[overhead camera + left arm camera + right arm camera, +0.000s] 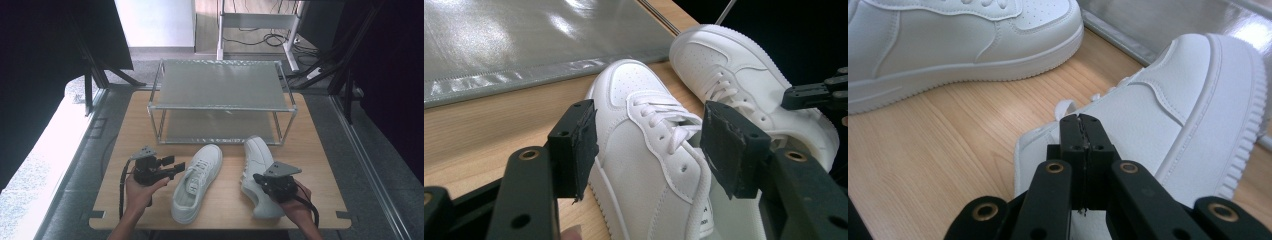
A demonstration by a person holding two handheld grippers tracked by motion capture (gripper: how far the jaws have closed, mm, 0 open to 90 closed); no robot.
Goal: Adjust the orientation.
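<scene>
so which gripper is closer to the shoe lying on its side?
Right. The right gripper sits shut against the tipped shoe at its collar. The left gripper is open around the upright shoe, further off.

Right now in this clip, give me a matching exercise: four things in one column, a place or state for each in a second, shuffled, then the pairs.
Things:
1. left gripper
2. right gripper
3. left shoe
4. wire rack

Places or states:
A. jaws shut, at the side of the right shoe
B. stands at the far side of the table, both shelves bare
C. jaws open, either side of a shoe's laces
D. lies between the two grippers, toe toward the rack

Pairs: 1-C, 2-A, 3-D, 4-B
</scene>
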